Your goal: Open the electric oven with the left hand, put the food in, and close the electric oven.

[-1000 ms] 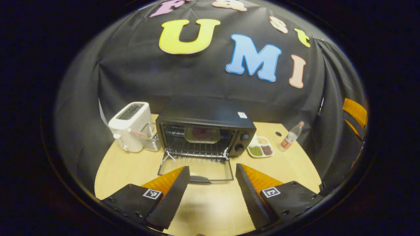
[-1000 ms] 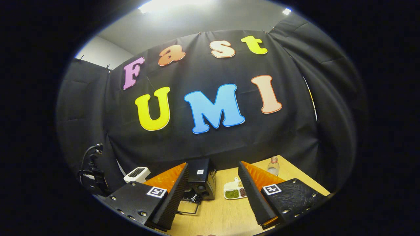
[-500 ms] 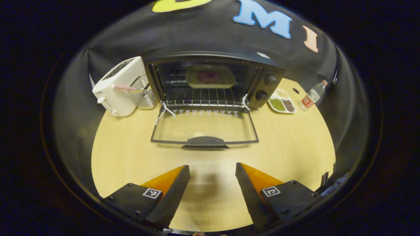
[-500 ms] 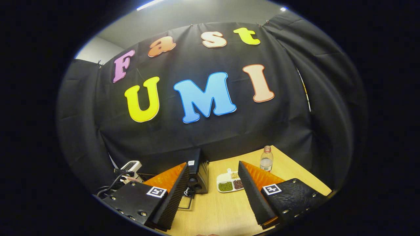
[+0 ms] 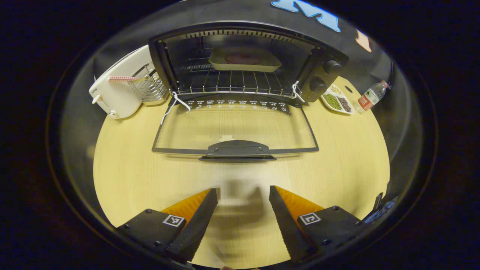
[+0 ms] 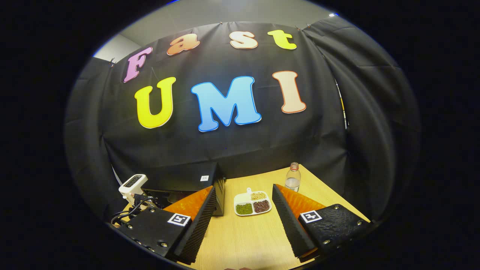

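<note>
Oven (image 5: 240, 45) door (image 5: 235, 129) lies flat open, its handle (image 5: 237, 150) at the near edge.
Left gripper (image 5: 243, 225) gapes empty over bare table (image 5: 123, 176) before the handle; right gripper (image 6: 243, 223) gapes empty too.

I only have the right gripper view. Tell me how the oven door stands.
Observer: The oven door is fully open, folded down flat toward the left hand-held gripper.
Operator: Report what is inside the oven.
Observer: A tray with something dark on it sits on the rack, toward the back.
Operator: Give me the left hand-held gripper's state.
Observer: It is open and holds nothing, short of the door handle.
</note>
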The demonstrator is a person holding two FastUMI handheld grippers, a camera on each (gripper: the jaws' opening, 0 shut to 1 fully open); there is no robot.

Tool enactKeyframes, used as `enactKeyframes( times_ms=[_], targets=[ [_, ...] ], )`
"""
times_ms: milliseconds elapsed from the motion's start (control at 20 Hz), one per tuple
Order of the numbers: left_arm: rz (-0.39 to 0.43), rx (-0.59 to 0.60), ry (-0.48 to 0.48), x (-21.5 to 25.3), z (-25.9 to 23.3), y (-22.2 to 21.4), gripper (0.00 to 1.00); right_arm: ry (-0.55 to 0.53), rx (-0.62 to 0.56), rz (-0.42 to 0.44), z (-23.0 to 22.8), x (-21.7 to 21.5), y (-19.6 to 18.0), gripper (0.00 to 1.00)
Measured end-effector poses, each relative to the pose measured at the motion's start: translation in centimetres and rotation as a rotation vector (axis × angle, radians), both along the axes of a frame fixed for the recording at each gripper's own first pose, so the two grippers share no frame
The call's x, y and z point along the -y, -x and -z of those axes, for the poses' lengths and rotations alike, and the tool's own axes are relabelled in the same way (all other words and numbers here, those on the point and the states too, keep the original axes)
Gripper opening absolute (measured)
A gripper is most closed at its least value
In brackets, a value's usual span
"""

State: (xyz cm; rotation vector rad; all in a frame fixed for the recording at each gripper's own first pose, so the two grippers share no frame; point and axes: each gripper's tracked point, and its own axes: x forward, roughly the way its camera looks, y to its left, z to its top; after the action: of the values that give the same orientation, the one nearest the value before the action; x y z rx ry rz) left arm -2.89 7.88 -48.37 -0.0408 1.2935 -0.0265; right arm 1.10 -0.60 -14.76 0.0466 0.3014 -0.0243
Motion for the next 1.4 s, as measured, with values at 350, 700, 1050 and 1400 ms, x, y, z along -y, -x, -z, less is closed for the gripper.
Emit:
enactKeyframes(
  times_ms=[350, 700, 1050, 1400],
  targets=[
    [0.008, -0.026, -0.013, -0.6, 2.1, -1.6, 0.95, 0.038, 0.013, -0.002, -0.3, -0.4, -0.3, 0.91],
    [0.015, -0.042, -0.022, -0.9, 3.0, -3.3, 0.95, 0.033, -0.008, -0.007, 0.6, -0.9, -0.3, 0.91],
    [0.039, -0.066, -0.036, -0.8, 3.1, -3.5, 0.95, 0.011, -0.027, 0.006, 1.4, -0.8, -0.1, 0.91],
    [0.042, -0.028, -0.027, -0.7, 1.0, -3.4, 0.95, -0.006, -0.024, -0.014, 1.1, -1.7, -0.1, 0.91]
  ],
)
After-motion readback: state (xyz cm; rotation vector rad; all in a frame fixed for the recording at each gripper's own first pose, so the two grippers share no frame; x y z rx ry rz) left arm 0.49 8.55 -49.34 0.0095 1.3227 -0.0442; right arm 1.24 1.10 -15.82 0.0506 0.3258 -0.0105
